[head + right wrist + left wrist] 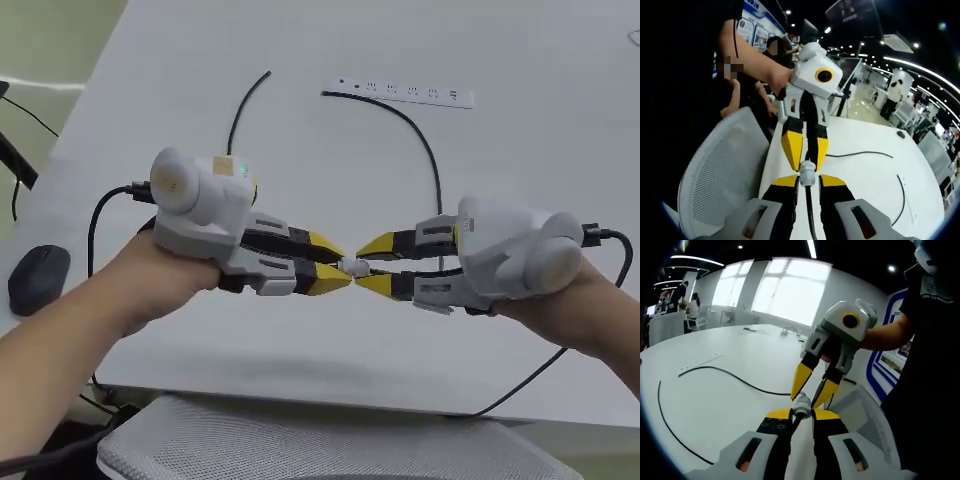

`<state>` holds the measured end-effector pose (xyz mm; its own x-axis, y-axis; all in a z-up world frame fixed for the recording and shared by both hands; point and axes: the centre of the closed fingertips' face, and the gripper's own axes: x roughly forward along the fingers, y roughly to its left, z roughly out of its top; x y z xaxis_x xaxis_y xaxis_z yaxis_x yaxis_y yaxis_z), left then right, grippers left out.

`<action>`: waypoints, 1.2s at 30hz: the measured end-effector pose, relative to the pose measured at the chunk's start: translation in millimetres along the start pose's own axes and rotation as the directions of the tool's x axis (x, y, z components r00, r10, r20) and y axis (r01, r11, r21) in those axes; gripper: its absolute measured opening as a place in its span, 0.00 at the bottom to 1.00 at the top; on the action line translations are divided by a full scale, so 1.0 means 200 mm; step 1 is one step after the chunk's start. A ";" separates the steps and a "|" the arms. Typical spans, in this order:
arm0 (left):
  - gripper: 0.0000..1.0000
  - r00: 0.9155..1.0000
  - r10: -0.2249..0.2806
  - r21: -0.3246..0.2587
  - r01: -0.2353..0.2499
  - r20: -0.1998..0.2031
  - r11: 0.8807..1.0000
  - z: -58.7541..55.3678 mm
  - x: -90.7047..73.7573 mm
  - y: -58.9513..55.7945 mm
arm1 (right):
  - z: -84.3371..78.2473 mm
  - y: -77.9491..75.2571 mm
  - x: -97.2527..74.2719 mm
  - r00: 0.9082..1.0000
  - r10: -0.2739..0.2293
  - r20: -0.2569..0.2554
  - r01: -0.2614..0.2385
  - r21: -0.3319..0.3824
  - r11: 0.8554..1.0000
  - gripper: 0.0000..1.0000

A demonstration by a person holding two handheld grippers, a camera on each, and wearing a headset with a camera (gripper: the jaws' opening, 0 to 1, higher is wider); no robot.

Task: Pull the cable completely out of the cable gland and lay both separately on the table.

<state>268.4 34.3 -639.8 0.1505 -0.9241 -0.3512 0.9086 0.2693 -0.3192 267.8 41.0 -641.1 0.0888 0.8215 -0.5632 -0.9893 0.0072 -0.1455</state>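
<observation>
Pull-out stage, cable not yet free by the look of it: cable gland [352,267] hangs in mid-air over the near edge of the tabletop [500,330], btwn the two tools, tip to tip. Left hand-held gripper [801,414] is pinched on the gland. Right hand-held gripper [808,180] is drawn in narrow at the gland's other end, where the black cable [809,206] runs back btwn its jaws; can't tell if it bites cable or gland. Next, I'd say: firm hold on the cable, hands straight apart, then set each down separately. Writing: nothing legible; power strip [400,92] markings & shirt [935,295] print too small.
</observation>
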 end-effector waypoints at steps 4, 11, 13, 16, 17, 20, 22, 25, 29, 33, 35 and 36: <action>0.15 1.000 0.006 0.008 -0.006 0.004 1.000 0.00 0.00 0.01 | 0.02 -0.01 -0.03 1.000 -0.025 0.017 0.024 0.065 0.998 0.18; 0.15 0.999 0.037 0.055 -0.038 0.028 0.998 0.04 -0.02 0.04 | -0.05 -0.10 -0.12 0.982 -0.182 -0.045 0.188 0.200 0.962 0.21; 0.15 0.999 0.037 0.066 -0.039 0.035 0.997 0.04 -0.02 0.04 | -0.06 -0.10 -0.12 0.974 -0.211 -0.078 0.222 0.198 0.955 0.20; 0.15 0.999 0.035 0.076 -0.037 0.035 0.996 0.06 -0.02 0.04 | -0.08 -0.10 -0.11 0.964 -0.243 -0.104 0.258 0.160 0.953 0.14; 0.15 0.999 0.035 0.079 -0.038 0.034 0.996 0.06 -0.02 0.04 | -0.08 -0.10 -0.10 0.964 -0.246 -0.105 0.261 0.167 0.951 0.13; 0.15 0.999 0.037 0.085 -0.039 0.032 0.996 0.06 -0.02 0.04 | -0.08 -0.09 -0.08 0.961 -0.252 -0.117 0.267 0.138 0.954 0.12; 0.15 0.999 0.042 0.089 -0.045 0.034 0.995 0.07 -0.02 0.05 | -0.09 -0.09 -0.07 0.959 -0.251 -0.128 0.267 0.126 0.956 0.11; 0.15 0.999 0.044 0.092 -0.047 0.032 0.995 0.08 -0.02 0.05 | -0.07 -0.09 -0.06 0.958 -0.259 -0.122 0.272 0.110 0.956 0.09; 0.15 0.998 0.053 0.071 -0.055 0.034 0.996 0.09 -0.02 0.06 | -0.06 -0.11 -0.06 0.948 -0.289 -0.130 0.302 0.089 0.949 0.04; 0.15 0.998 0.059 0.064 -0.062 0.038 0.996 0.09 -0.02 0.07 | -0.06 -0.11 -0.05 0.935 -0.327 -0.133 0.338 0.062 0.939 0.02; 0.15 0.998 0.061 0.065 -0.063 0.036 0.996 0.09 -0.02 0.07 | -0.06 -0.11 -0.05 0.932 -0.337 -0.134 0.346 0.054 0.937 0.01; 0.15 0.998 0.060 0.065 -0.062 0.034 0.996 0.09 -0.02 0.07 | -0.05 -0.11 -0.04 0.932 -0.339 -0.129 0.346 0.040 0.937 0.01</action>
<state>287.8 35.8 -626.5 0.2177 -0.9152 -0.3391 0.9209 0.3077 -0.2392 289.8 27.5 -641.4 0.4327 0.6899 -0.5803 -0.9012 0.3137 -0.2991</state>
